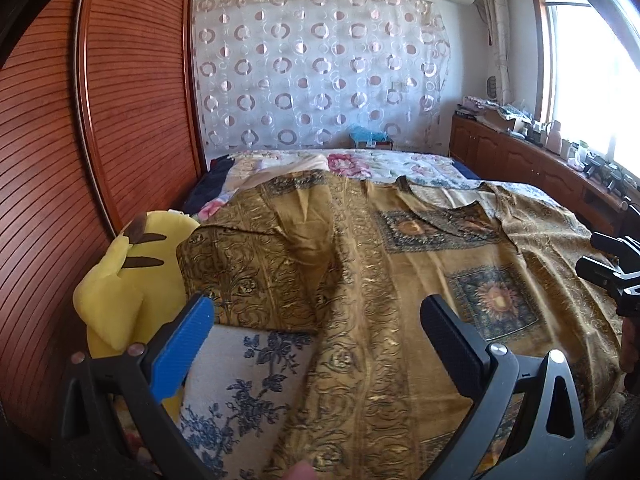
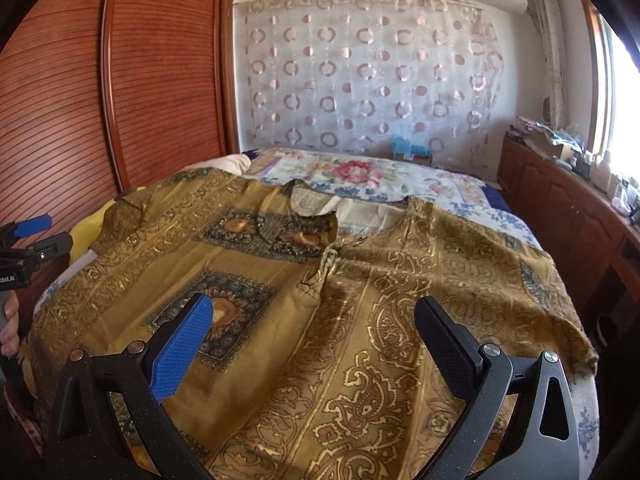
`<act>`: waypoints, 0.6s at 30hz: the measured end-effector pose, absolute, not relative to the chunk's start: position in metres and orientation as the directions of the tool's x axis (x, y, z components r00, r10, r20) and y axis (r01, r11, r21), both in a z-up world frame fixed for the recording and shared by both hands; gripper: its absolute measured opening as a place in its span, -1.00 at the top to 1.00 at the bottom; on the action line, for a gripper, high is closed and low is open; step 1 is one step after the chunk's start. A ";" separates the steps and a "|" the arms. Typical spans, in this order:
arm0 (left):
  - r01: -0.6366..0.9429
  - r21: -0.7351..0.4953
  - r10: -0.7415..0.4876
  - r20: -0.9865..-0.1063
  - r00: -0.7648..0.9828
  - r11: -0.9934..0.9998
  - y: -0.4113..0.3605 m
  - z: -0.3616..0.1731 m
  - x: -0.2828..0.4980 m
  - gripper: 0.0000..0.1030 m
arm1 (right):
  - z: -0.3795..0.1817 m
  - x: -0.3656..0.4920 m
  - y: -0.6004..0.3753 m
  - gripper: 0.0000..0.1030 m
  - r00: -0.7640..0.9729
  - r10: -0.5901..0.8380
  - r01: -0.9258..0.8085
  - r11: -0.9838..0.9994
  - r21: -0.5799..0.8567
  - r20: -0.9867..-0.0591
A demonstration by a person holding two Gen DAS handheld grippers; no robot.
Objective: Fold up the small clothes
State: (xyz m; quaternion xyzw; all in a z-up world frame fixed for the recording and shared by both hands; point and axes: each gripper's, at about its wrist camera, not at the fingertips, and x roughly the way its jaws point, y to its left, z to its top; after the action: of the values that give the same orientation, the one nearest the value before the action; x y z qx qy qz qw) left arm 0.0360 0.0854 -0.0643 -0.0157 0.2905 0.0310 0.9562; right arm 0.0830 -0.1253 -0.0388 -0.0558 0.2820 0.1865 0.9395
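A mustard-gold patterned shirt [image 2: 320,280] lies spread front-up on the bed, collar toward the far wall. It also shows in the left wrist view [image 1: 360,272], its left sleeve draped over a yellow plush toy [image 1: 128,280]. My left gripper [image 1: 316,316] is open and empty above the shirt's left side near the hem; it also shows at the left edge of the right wrist view [image 2: 40,236]. My right gripper [image 2: 314,320] is open and empty above the shirt's lower middle; it also shows at the right edge of the left wrist view [image 1: 600,256].
The bed carries a floral sheet [image 2: 360,176] and a white cloth with blue flowers [image 1: 240,380]. A wooden slatted wardrobe [image 1: 120,100] stands close on the left. A low wooden cabinet [image 2: 560,208] with clutter runs under the window on the right.
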 end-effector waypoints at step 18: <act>-0.137 -0.191 -0.043 -0.719 0.693 0.972 0.207 -0.104 0.102 -0.71 | -0.066 0.095 -0.080 -0.99 0.677 0.366 -0.494 0.869 -0.027 -0.639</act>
State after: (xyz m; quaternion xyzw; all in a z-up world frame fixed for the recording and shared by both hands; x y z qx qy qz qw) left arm 0.1025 0.2068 -0.1045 -0.1156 0.3907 0.0257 0.9129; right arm 0.0954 -0.0803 -0.0661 -0.0990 0.3251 0.2361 0.9104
